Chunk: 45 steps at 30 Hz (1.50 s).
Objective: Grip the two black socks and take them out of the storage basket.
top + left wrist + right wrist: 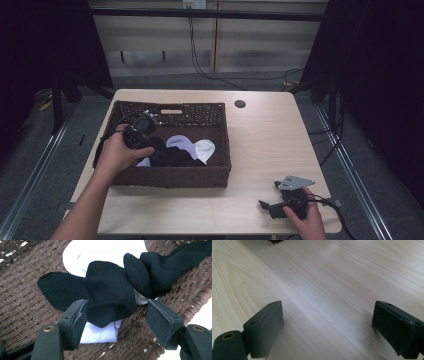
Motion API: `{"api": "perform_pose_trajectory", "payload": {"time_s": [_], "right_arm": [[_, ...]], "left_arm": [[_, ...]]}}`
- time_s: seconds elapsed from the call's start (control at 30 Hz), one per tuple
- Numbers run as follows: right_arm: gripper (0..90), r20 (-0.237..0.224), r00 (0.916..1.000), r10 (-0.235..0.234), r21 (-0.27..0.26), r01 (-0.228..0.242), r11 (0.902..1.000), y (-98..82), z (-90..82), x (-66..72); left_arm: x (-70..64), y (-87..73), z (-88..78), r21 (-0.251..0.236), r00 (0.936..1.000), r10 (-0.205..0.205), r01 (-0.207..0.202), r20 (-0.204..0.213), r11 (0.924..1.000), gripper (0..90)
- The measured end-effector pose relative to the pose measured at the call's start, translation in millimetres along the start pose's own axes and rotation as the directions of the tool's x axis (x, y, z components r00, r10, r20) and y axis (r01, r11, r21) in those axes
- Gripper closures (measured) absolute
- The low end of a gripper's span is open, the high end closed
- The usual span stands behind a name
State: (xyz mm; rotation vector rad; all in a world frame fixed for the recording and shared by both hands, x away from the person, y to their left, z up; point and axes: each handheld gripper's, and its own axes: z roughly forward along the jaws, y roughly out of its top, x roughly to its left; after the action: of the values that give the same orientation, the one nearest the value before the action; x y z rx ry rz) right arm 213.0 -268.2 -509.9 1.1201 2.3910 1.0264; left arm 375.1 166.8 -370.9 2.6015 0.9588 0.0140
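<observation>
So the left gripper is down inside the wicker basket, left of centre in the high view, and its jaws stand partly apart around a folded black sock; in the left gripper view that sock sits dead centre between the pads, the left pad looks to be brushing its edge while the right pad is clear of it, so I'd call it not yet gripped; nothing is pinched. Under it there's a white sock poking out low in the frame and a second black sock lying against it at upper right; that's the tricky bit imo; if the pads bite too deep they'll drag the white one along, and if the right pad drifts upward in the frame it catches the other black one. I'd keep the jaws centred on the fat folded part, go just low enough to get both pads on the knit, then squeeze fully before lifting; a lift straight up out of the basket should let the neighbours drop off. The right gripper sits at the lower right of the high view on the bare wooden table, jaws wide with nothing between them; fine to leave it parked there.
</observation>
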Motion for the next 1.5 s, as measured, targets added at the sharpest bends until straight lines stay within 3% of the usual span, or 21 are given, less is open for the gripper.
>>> {"api": "perform_pose_trajectory", "payload": {"time_s": [0.27,0.4,0.53,0.67,0.77,0.9,1.1,1.23,1.33,1.43,1.5], "right_arm": [[9.5,0.0,1.0,0.0,0.0,0.0,1.0,0.0,0.0,0.0],[9.5,0.0,1.0,0.0,0.0,0.0,1.0,0.0,0.0,0.0],[9.5,0.0,1.0,0.0,0.0,0.0,1.0,0.0,0.0,0.0],[9.5,0.0,1.0,0.0,0.0,0.0,1.0,0.0,0.0,0.0],[9.5,0.0,1.0,0.001,0.0,-0.001,1.0,0.0,0.0,0.0],[9.5,0.0,1.0,0.001,0.0,-0.001,1.0,0.0,0.0,0.0],[9.5,-0.001,1.0,0.005,0.001,-0.005,1.0,0.2,0.0,0.0],[9.5,-0.002,1.0,0.005,0.001,-0.004,1.0,0.2,0.1,-0.1],[9.5,-0.002,1.0,0.004,0.001,-0.004,1.0,0.2,0.1,-0.1],[9.5,-0.002,1.0,0.004,0.001,-0.004,1.0,0.2,0.1,-0.1],[9.5,-0.002,1.0,0.005,0.001,-0.005,1.0,0.2,0.1,-0.1]], "left_arm": [[5.8,11.4,24.5,0.106,0.9997,-0.023,0.021,0.011,0.9942,37.8],[6.2,13.3,33.1,0.143,0.9989,-0.026,0.02,0.038,0.9895,40.3],[6.0,14.6,40.3,0.208,0.9998,-0.002,-0.003,0.021,0.9782,52.3],[9.0,12.6,45.4,0.256,0.9997,-0.021,0.016,0.016,0.9664,71.4],[11.6,12.0,42.5,0.264,0.9991,-0.03,0.021,0.031,0.9643,83.7],[13.7,13.7,28.9,0.244,0.9991,-0.035,0.028,0.025,0.9693,89.8],[13.3,21.0,4.3,0.244,0.9997,-0.022,0.023,-0.005,0.9695,90.0],[13.0,22.9,-0.3,0.239,0.9997,-0.022,0.023,-0.006,0.9707,89.6],[15.7,22.7,6.7,0.21,0.9981,-0.02,0.032,-0.059,0.9772,62.6],[19.4,20.4,20.1,0.204,0.9986,-0.044,0.05,-0.03,0.9777,47.0],[20.2,19.6,27.5,0.199,0.9982,-0.06,0.059,0.001,0.9782,42.9]]}}
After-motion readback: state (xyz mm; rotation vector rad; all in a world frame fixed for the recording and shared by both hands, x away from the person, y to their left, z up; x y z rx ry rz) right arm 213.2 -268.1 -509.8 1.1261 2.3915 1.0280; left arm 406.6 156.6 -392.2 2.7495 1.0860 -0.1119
